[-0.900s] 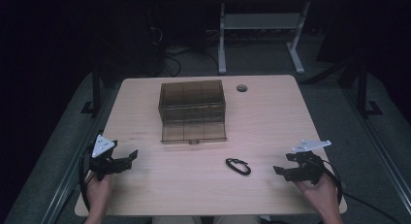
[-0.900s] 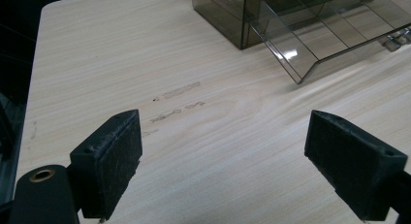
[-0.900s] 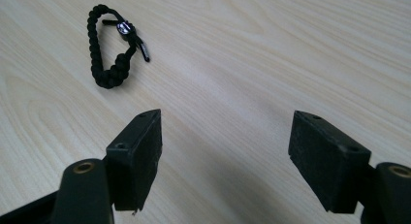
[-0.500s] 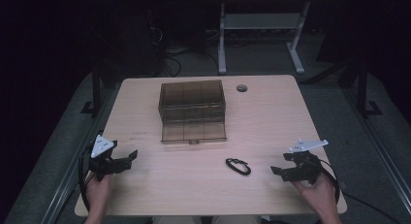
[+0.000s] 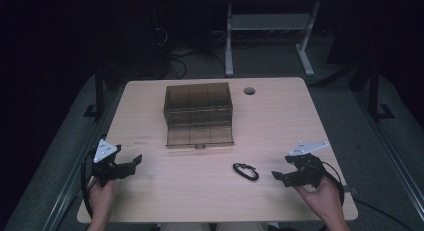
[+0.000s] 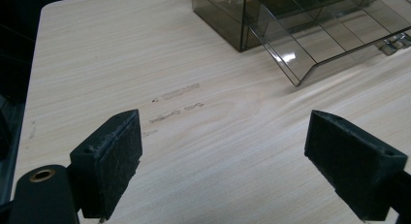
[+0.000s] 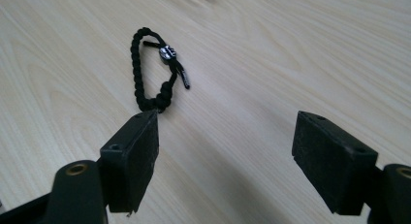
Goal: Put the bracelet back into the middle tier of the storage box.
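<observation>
My right gripper [image 5: 280, 176] fingers spread, empty; black braided cord loop [image 5: 245, 171] lies lower centre of frame on table [image 5: 280, 121], just beside. Left gripper [image 5: 131, 163] fingers spread, idle lower left. Risk: thin cord slips under pads if I close too high.

Table [image 5: 150, 201]: pale wood-grain laminate, smooth, matt with a soft sheen, few faint scuff marks left of centre. Divider box [image 5: 199, 115]: smoke-tinted transparent plastic, glossy, hard, catches a highlight on its near wall; small shiny metal-looking latch [image 6: 395, 42] on the front edge. Bracelet [image 5: 245, 171]: black braided cord, rough woven texture, matt, with a small glossy bead on it. Left gripper [image 5: 134, 161] and right gripper [image 5: 276, 178]: black matt plastic bodies, pads [image 7: 133, 158] faced with dull, slightly grainy rubber or foam; brass-coloured metal inserts near the jaw bases. Grey top plates look flat and matt.
</observation>
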The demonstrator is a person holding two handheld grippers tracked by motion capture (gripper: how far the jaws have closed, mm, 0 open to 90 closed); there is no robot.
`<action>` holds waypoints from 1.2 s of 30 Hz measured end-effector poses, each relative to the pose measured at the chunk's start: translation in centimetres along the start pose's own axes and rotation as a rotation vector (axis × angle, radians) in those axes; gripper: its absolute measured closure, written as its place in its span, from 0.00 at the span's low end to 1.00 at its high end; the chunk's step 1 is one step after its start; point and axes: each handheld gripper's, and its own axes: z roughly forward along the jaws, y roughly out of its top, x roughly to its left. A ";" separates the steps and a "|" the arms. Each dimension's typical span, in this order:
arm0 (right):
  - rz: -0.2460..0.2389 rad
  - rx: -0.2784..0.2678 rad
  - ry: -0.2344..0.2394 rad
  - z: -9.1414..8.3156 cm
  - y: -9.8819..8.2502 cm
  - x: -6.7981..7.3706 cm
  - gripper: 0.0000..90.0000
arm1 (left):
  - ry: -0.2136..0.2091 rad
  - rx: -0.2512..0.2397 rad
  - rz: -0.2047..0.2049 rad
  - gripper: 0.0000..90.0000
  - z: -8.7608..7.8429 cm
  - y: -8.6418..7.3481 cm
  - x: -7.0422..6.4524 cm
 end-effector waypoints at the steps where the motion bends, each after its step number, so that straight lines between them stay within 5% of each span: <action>1: -0.007 0.009 0.002 0.0 0.3 0.2 0.27 | -0.002 0.000 -0.003 0.14 0.0 0.0 0.0; 16: -0.104 0.094 0.061 2.2 4.0 2.8 0.28 | -0.006 0.004 -0.010 0.14 -0.1 0.1 0.0; 36: -0.156 0.238 0.090 6.0 6.2 5.1 0.39 | -0.010 0.006 -0.021 0.14 0.0 0.1 0.1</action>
